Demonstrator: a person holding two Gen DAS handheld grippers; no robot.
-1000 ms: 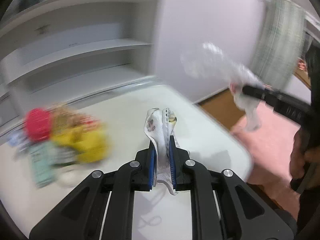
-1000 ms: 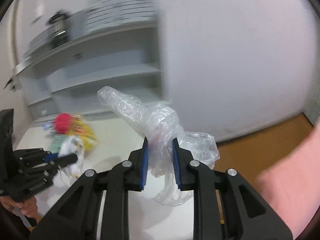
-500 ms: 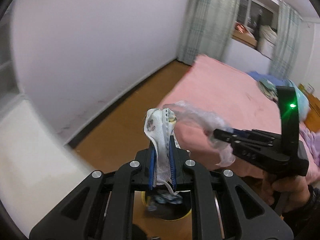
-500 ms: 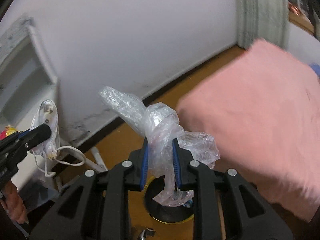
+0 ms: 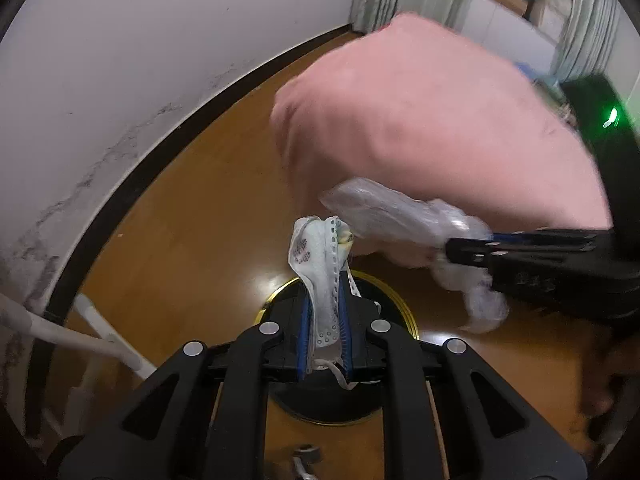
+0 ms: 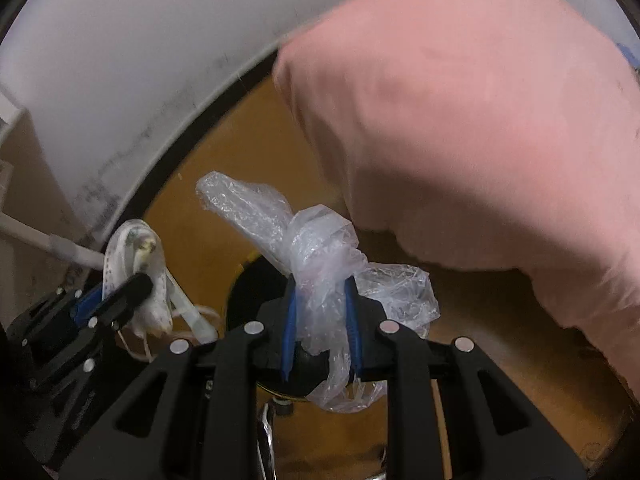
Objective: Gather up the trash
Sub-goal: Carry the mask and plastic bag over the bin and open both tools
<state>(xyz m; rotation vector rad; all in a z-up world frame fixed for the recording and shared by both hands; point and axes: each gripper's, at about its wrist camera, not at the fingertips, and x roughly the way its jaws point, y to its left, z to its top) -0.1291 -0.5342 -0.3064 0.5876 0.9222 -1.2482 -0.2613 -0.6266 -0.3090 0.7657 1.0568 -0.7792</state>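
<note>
The left gripper (image 5: 325,316) has its fingers clamped on a crumpled white face mask (image 5: 320,256) with dotted edges. The right gripper (image 6: 320,316) pinches a knotted, crinkled clear plastic bag (image 6: 316,256). Both hang above a dark, gold-rimmed bin (image 5: 394,308) on the wooden floor (image 5: 192,248).

Bin (image 5: 400,312) mostly hidden behind tongs (image 5: 325,312)

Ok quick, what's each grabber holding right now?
Left gripper: closed on a crumpled white face mask.
Right gripper: closed on a knotted clear plastic bag.
</note>
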